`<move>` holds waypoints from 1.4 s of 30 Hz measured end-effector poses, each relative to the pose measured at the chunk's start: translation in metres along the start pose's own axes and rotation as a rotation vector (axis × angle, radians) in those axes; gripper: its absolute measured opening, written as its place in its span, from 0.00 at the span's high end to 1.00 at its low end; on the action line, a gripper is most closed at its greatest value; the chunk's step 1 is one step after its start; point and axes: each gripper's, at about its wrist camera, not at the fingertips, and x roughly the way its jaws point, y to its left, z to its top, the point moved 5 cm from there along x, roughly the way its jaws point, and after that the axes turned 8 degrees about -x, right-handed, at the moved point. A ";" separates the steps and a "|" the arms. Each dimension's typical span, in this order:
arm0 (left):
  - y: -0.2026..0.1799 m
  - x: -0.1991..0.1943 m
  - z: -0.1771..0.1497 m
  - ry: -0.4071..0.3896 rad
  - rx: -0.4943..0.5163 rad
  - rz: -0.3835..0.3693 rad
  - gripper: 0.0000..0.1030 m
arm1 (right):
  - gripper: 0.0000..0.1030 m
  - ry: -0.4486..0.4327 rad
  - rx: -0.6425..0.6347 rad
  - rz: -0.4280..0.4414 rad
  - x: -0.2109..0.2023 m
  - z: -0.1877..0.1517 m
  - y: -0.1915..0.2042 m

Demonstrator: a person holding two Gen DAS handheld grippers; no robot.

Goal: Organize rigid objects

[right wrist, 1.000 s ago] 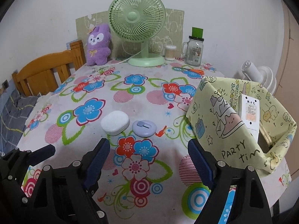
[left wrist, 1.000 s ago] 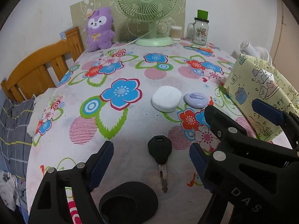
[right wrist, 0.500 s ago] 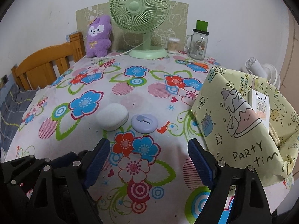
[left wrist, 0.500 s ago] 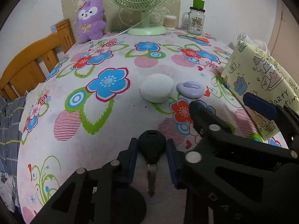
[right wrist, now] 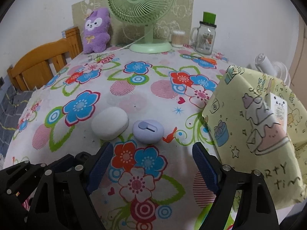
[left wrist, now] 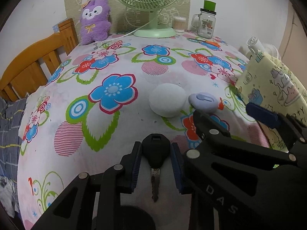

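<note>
At the far left, beyond the worktop's edge, a wooden chair back [left wrist: 36, 65] stands over grey plaid bedding [left wrist: 9, 118]. A floral cloth [left wrist: 115, 115] covers the whole worktop [right wrist: 134, 95], which backs onto a pale wall. Along that back edge, from left to right, sit a purple plush toy [left wrist: 95, 21], a green desk fan [right wrist: 147, 15], a tub of cotton swabs [right wrist: 177, 38] and a glass mug jar with a green lid [right wrist: 205, 38].

Near the front edge, the left gripper [left wrist: 156, 159] has its jaws closed on the black head of a key [left wrist: 155, 151], whose metal blade points back toward the camera; whether the key is lifted off the cloth cannot be told. Further in, a white oval case [right wrist: 109, 123] and a lilac oval case [right wrist: 148, 131] lie just beside each other, with open cloth around them to the left and behind.

To their right, the right gripper [right wrist: 151, 166] has its jaws spread wide with nothing between them, over a patch of bare cloth. A yellow cartoon-printed bag [right wrist: 255, 134] stands at the right edge of the worktop, close beside the right gripper's outer finger. A small white fan [right wrist: 268, 65] shows behind the bag.
</note>
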 end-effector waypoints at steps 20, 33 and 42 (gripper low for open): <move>0.003 0.020 0.028 -0.009 0.006 0.032 0.71 | 0.41 0.091 0.028 0.044 0.042 0.018 -0.007; -0.001 0.019 0.027 -0.014 0.022 0.038 0.71 | 0.56 0.088 0.014 0.040 0.042 0.021 -0.008; -0.008 0.000 0.020 -0.043 0.028 0.025 0.71 | 0.56 0.059 0.017 0.030 0.018 0.014 -0.011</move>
